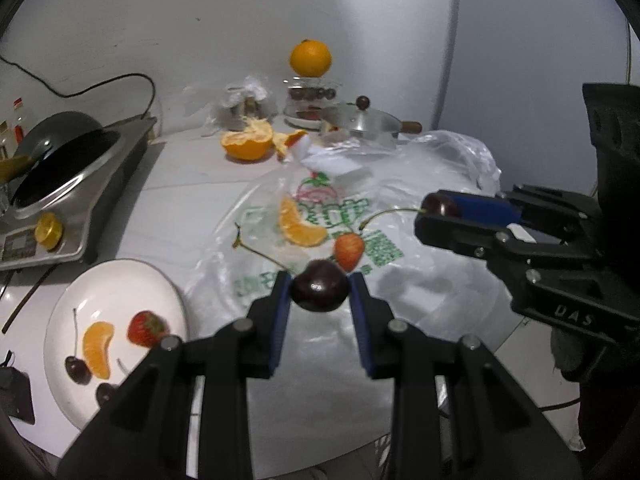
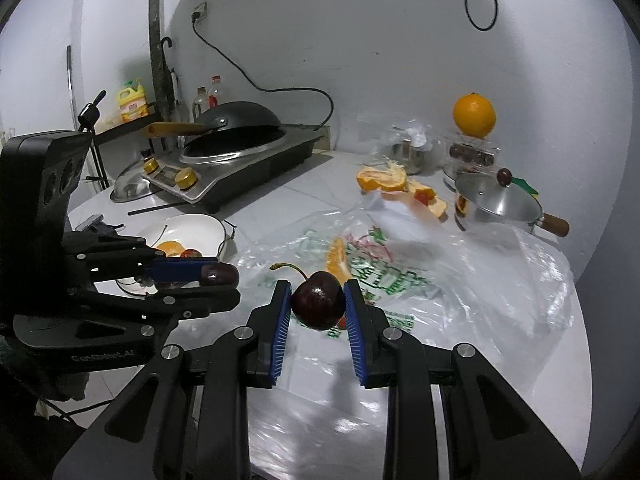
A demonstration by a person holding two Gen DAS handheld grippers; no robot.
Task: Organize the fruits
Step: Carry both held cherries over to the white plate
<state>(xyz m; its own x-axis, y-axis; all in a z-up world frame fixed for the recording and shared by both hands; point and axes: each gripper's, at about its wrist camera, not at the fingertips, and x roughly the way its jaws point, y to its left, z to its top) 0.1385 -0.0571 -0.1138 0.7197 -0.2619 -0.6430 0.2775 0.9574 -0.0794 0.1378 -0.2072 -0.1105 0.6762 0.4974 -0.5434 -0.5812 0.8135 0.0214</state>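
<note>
Cherries filled both sets of jaws: left gripper (image 1: 319, 292) and right gripper (image 2: 317, 307) each clamped one. Plate (image 1: 108, 280) held roughly five fruits; beside it, strawberry (image 1: 349, 250) and orange segment (image 1: 298, 228) remained on the bag (image 1: 420, 280).

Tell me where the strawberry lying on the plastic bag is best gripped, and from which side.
Probably across the plump middle of the strawberry, tongs coming from above. It lies flat on the plastic bag, tapered tip toward the camera, so the widest part gives the firmest hold. An orange segment lies close on its left.
</note>
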